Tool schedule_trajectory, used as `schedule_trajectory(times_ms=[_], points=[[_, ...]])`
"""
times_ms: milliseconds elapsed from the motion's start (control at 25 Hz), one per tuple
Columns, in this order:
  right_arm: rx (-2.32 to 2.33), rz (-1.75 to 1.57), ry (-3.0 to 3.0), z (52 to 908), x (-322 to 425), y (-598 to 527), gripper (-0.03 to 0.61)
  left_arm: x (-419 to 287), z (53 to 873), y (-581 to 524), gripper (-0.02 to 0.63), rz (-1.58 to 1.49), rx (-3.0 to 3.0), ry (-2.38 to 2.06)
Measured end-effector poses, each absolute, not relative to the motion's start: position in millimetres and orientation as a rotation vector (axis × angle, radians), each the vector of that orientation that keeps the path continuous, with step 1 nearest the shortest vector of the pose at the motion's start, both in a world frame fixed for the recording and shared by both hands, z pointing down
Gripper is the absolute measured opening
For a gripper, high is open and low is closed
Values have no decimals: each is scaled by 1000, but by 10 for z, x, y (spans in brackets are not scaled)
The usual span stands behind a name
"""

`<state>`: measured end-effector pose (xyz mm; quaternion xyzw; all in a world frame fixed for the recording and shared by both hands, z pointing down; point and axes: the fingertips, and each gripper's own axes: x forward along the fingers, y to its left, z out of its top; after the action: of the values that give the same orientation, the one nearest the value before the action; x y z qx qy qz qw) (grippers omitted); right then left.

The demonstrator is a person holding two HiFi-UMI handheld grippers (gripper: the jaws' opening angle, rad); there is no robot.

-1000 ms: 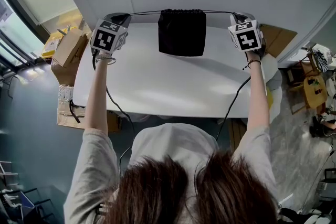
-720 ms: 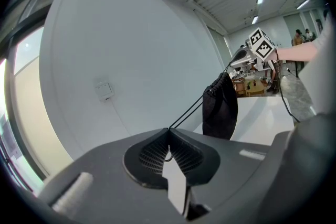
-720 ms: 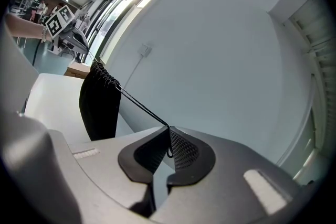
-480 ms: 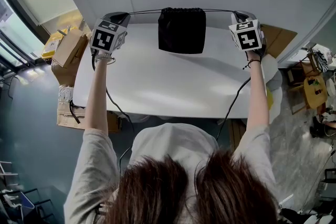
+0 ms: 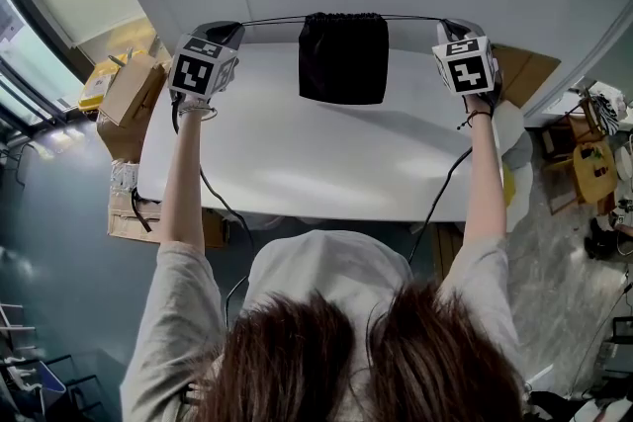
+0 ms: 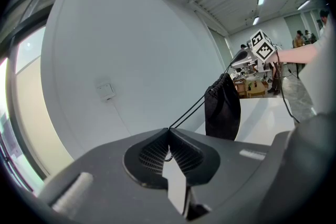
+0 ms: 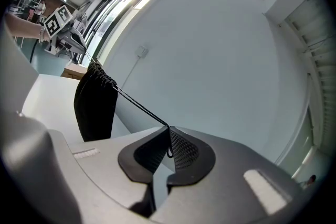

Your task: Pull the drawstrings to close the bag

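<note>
**A:** Where was the bag?
**B:** The black drawstring bag (image 5: 343,59) hung over the table's (image 5: 297,163) far edge. The left gripper (image 6: 168,131) and right gripper (image 7: 168,129) were each clamped on a taut drawstring (image 6: 187,113).
**A:** Risk?
**B:** Harder pulling might slip a drawstring free.

I hold both arms stretched forward and spread wide, left arm (image 5: 183,183) and right arm (image 5: 485,183) nearly straight. My left gripper (image 6: 168,131) has its fingers (image 6: 184,152) pressed together on the drawstring (image 6: 194,107). My right gripper (image 7: 168,128) is clamped on the drawstring in the same way.
</note>
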<state>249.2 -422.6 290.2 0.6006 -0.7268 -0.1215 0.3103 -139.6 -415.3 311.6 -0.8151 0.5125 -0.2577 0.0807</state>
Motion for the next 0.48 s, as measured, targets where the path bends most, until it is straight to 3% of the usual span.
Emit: schedule_trajectory(times_ms=[480], points=[[1594, -375, -1897, 2868, 2526, -4233, 21, -1392, 3070, -4146, 3, -748, -2433, 1535]])
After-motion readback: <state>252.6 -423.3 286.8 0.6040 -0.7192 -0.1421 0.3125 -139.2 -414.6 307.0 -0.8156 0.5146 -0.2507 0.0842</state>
